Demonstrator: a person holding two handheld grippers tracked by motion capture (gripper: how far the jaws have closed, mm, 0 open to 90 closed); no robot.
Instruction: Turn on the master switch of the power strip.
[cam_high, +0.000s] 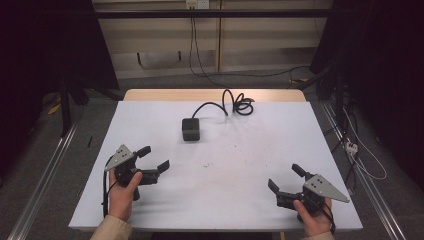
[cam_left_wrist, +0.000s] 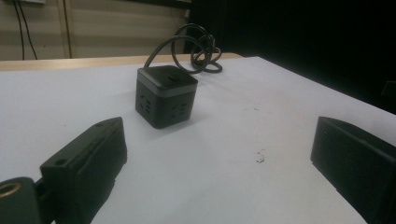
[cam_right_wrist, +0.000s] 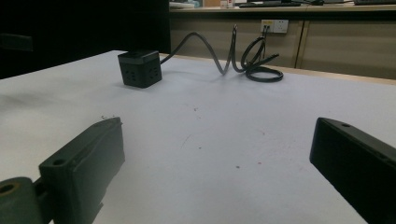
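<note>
1. While both tools sit low near the front edge of the surface (cam_high: 150, 210), nothing is gripped yet; work looks to be at its very start.
2. Left hand-held gripper (cam_high: 153, 157): jaws spread wide, released, aimed toward the cube socket (cam_high: 191, 129) (nearer of the two, but still apart from it).
3. Right hand-held gripper (cam_high: 285, 177): jaws likewise spread, released, resting near the front-right corner, well apart from the cube.
4. Left to do, as I judge it: reach in, close on the cube or its cord (cam_high: 231, 103), then whatever handling follows. None of that is done.
5. Cube socket: sits upright on the white surface, toward the far middle, slightly left of centre. Dark, boxy, w/ rounded edges; outlet holes on its side faces and a slightly lighter band round the top in the left gripper view (cam_left_wrist: 166, 95).
6. Cord: thick, black, leaves the cube's far side, arches up and ends in loose coils near the back edge, clear in the right gripper view (cam_right_wrist: 254, 60).
</note>
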